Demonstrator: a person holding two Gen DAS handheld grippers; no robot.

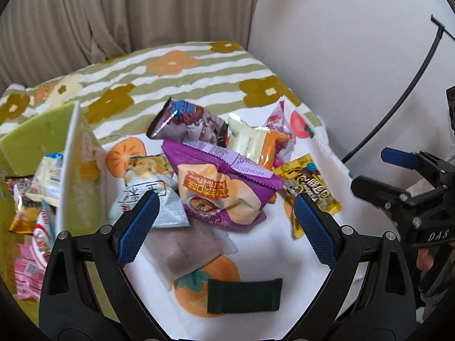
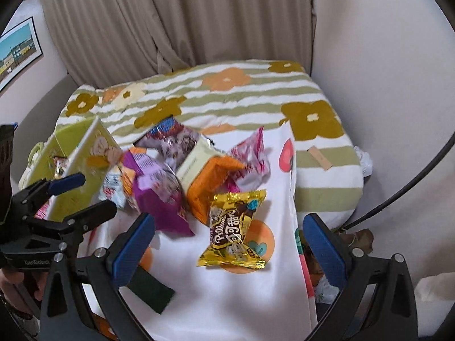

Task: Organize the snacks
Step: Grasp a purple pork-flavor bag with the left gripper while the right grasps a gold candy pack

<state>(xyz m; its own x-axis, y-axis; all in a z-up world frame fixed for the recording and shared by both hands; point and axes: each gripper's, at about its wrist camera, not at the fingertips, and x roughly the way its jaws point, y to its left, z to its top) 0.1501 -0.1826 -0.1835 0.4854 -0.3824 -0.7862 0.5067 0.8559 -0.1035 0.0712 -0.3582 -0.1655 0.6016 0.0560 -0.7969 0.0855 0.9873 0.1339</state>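
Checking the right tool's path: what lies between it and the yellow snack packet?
Only bare white cloth; in the right wrist view nothing lies between the open right tool and the yellow snack packet.

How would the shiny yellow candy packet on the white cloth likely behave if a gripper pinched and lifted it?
The yellow candy packet looks puffy and crinkled, so it would probably squash and feel light. Its glossy foil may slip between the pads. Lying flat on the white cloth, it seems unlikely to roll.

Snack packets [image 1: 224,176] are lying heaped mid-cloth [image 1: 261,255], a purple bag [image 1: 227,187] topmost; a yellow packet [image 2: 236,227] is lying toward the right edge, a dark green bar [image 1: 244,295] near the front.
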